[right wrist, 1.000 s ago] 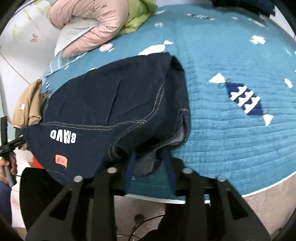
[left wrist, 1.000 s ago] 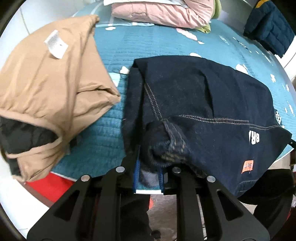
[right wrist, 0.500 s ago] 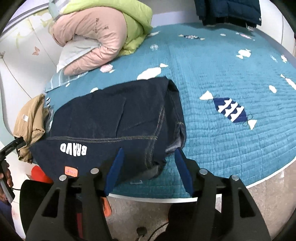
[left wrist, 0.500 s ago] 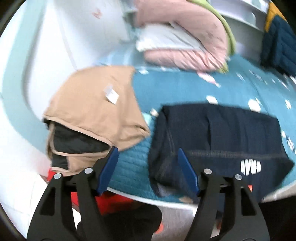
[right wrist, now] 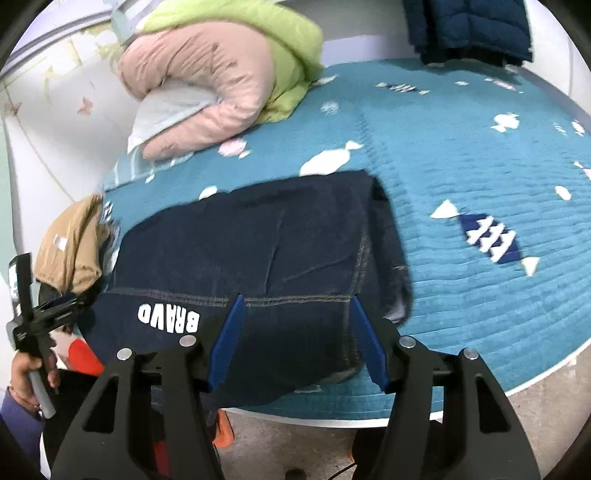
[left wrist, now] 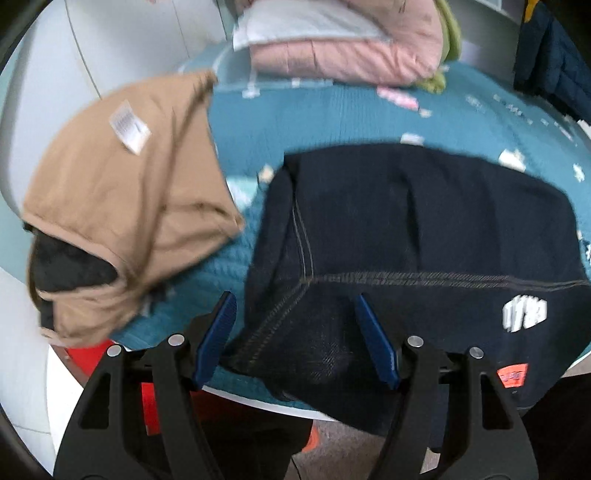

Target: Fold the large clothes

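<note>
Folded dark denim jeans [left wrist: 424, 229] with white letters and an orange tag lie on the teal quilt [left wrist: 351, 122], their near edge hanging over the bed's front edge. They also show in the right wrist view [right wrist: 258, 251]. My left gripper [left wrist: 299, 332] is open and empty, jaws spread over the jeans' left near corner. My right gripper [right wrist: 297, 332] is open and empty, jaws spread over the jeans' right near part. The left gripper also shows at the left edge of the right wrist view [right wrist: 33, 317], held in a hand.
A tan garment [left wrist: 125, 206] with a white label and dark lining lies left of the jeans. Folded pink and green bedding [right wrist: 221, 81] sits at the back. A navy padded jacket [right wrist: 469, 26] hangs at the far right. The bed's edge and floor [right wrist: 535, 398] are near.
Both grippers have let go of the jeans' near edge and opened wide, pulling back and up. The jeans now lie released on the quilt.
</note>
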The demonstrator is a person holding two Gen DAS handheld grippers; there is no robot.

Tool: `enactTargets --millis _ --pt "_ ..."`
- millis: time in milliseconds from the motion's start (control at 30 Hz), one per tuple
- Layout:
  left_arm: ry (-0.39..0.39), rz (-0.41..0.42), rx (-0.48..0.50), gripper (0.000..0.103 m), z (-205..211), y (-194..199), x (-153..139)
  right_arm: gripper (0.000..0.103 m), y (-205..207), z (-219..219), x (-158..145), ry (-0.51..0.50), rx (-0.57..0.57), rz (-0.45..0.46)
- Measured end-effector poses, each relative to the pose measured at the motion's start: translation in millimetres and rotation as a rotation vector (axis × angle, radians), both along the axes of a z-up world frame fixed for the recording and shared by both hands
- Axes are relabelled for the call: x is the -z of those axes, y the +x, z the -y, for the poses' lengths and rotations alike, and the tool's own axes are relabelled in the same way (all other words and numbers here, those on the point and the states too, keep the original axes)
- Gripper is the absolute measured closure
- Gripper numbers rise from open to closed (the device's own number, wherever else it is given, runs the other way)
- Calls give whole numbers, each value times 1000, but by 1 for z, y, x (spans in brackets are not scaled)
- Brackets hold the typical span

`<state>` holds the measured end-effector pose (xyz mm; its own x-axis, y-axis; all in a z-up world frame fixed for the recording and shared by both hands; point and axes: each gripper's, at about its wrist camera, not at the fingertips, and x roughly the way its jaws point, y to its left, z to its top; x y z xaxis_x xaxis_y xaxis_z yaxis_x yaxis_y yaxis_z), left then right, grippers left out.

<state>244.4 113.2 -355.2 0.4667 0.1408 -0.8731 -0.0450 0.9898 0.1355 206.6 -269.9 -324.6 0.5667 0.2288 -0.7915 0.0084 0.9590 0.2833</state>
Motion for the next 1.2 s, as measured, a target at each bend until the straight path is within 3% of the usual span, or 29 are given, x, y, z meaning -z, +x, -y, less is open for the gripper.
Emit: enactTargets --millis 167,300,433,633,933,1200 --pt "-27 -57 -14 35 -7 1 31 47 15 -4 40 -13 8 -99" --pt "-39 -68 -21 26 -12 1 42 47 21 -1 56 -18 25 -136" --pt "-96 -68 -42 22 -23 2 42 47 21 -4 47 -39 45 -125" --pt "-205 -16 -108 21 -48 -13 29 47 13 -43 9 9 -24 27" --pt "-394 -59 -177 15 -79 -12 50 47 24 -95 27 70 -112 -22" --pt "-395 -56 -163 14 -78 -6 55 47 28 -114 27 119 -123 -8"
